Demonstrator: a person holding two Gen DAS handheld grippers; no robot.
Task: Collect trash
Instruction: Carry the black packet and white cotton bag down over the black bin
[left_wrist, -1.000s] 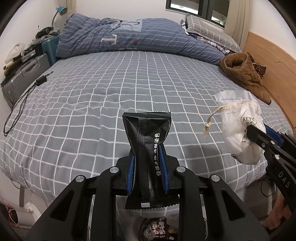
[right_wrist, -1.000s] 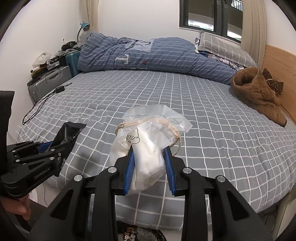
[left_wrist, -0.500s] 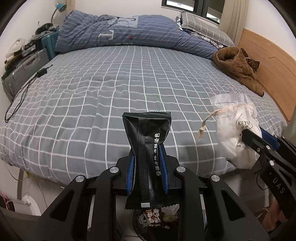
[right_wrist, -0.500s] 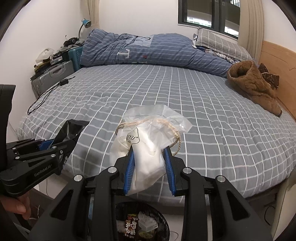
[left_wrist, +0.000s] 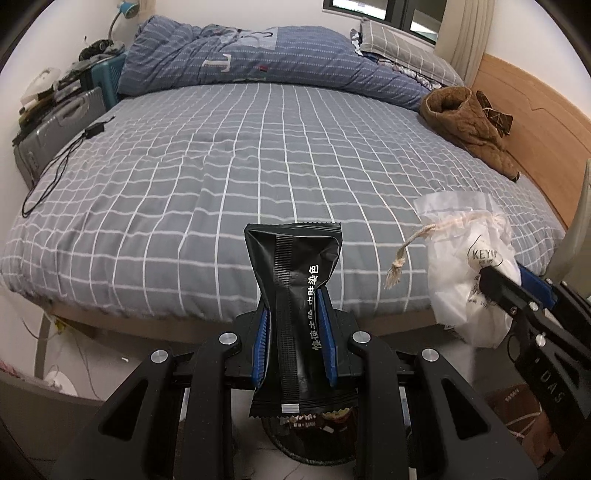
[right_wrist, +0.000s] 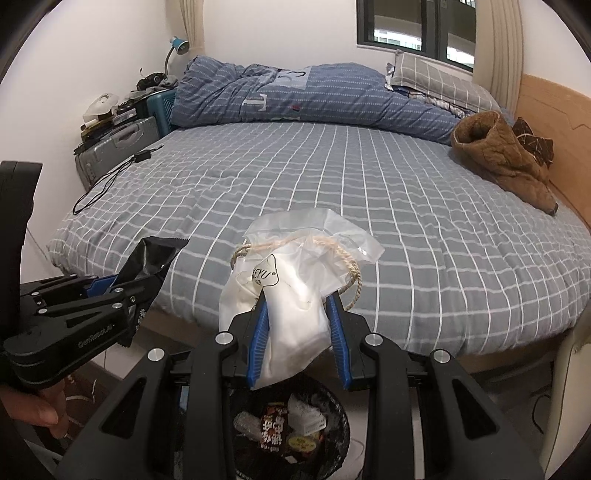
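Note:
My left gripper (left_wrist: 294, 325) is shut on a black snack wrapper (left_wrist: 297, 295) with white print, held upright. It also shows at the left of the right wrist view (right_wrist: 147, 258). My right gripper (right_wrist: 297, 321) is shut on a white plastic bag (right_wrist: 295, 295) with a rope drawstring; the bag also shows at the right of the left wrist view (left_wrist: 469, 273). A black trash bin (right_wrist: 291, 428) with wrappers inside stands on the floor right below both grippers, partly hidden by them (left_wrist: 314, 439).
A bed with a grey checked sheet (left_wrist: 258, 166) fills the view ahead. A blue duvet (left_wrist: 240, 55) and a brown coat (left_wrist: 469, 129) lie on it. A black cable (left_wrist: 59, 166) lies at its left edge. A suitcase (right_wrist: 114, 151) stands left.
Both grippers have pulled back from the bed and risen, still holding their trash. The bed's edge and the trash bin below have come into view.

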